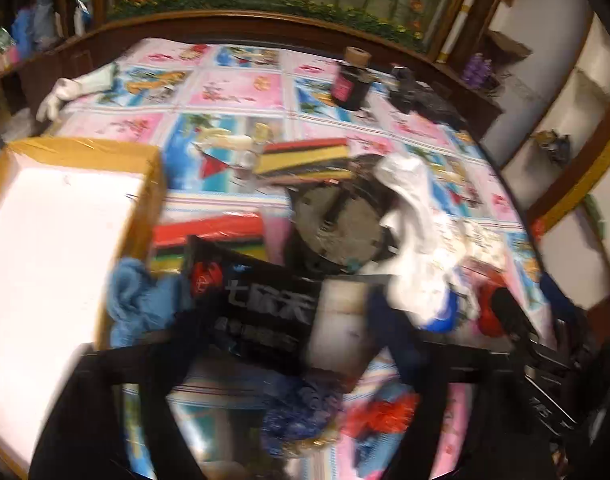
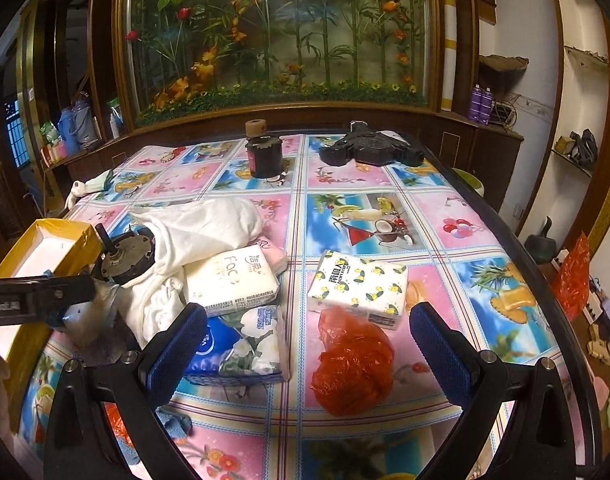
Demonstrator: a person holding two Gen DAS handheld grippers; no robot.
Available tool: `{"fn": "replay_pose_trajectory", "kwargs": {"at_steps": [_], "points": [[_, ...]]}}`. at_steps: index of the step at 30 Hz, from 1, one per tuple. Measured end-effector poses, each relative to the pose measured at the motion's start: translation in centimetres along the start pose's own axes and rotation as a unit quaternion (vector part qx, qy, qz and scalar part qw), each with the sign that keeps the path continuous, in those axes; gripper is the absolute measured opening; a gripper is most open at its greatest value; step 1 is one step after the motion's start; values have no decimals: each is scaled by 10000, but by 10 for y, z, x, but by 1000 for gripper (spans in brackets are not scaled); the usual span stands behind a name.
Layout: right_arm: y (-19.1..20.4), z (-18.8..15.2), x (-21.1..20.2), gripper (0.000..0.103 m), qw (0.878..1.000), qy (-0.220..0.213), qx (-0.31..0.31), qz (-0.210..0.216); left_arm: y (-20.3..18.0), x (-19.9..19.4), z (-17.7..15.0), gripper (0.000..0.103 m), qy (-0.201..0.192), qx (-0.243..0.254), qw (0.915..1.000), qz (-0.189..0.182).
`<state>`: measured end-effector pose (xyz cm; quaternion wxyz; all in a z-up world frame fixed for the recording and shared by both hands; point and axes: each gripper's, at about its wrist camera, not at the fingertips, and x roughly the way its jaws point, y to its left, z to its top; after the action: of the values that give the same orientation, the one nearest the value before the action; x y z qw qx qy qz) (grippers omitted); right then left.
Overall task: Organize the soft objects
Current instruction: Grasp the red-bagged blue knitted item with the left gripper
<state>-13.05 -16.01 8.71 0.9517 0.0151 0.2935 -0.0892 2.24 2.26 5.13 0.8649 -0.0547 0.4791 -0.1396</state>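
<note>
Right now the right tool [image 2: 309, 344] hangs spread wide above the near edge of the worktop [image 2: 445, 216], its blue-padded fingers [image 2: 437, 344] touching nothing. Between them, lower down, lies a crumpled red plastic bag [image 2: 351, 364], and just beyond it a tissue pack with a lemon print [image 2: 359, 284]. Toward the left edge sit a white tissue pack [image 2: 231, 280], a flower-printed pack [image 2: 261, 344] and a blue pack [image 2: 211, 346] close together, the white one partly on top of the other two. A white cloth [image 2: 201, 228] is heaped behind them, draped against a round grey metal part [image 2: 125, 260]. An open yellow box with a white inside [image 2: 53, 248] stands at the left edge. At the far edge stand a dark jar [image 2: 263, 156] and a black device [image 2: 369, 150], and a white glove [image 2: 85, 188] lies at the far left corner.

The left wrist view is blurred. The left tool [image 1: 289, 316] appears to be pinching a flat black packet with white lettering [image 1: 265, 300] between its dark fingers [image 1: 393, 320], above the near left part of the worktop. A light blue cloth [image 1: 139, 296] lies bunched against the yellow box [image 1: 65, 240] just beside that packet, with striped red, yellow and green folded pieces [image 1: 305, 158] farther in.
</note>
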Motion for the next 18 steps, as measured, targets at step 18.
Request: {"fn": "replay_pose_trajectory", "kwargs": {"at_steps": [18], "points": [[2,-2,3,102,9999,72,-63,-80,12,-63,-39,40,-218,762,9968,-104]]}}
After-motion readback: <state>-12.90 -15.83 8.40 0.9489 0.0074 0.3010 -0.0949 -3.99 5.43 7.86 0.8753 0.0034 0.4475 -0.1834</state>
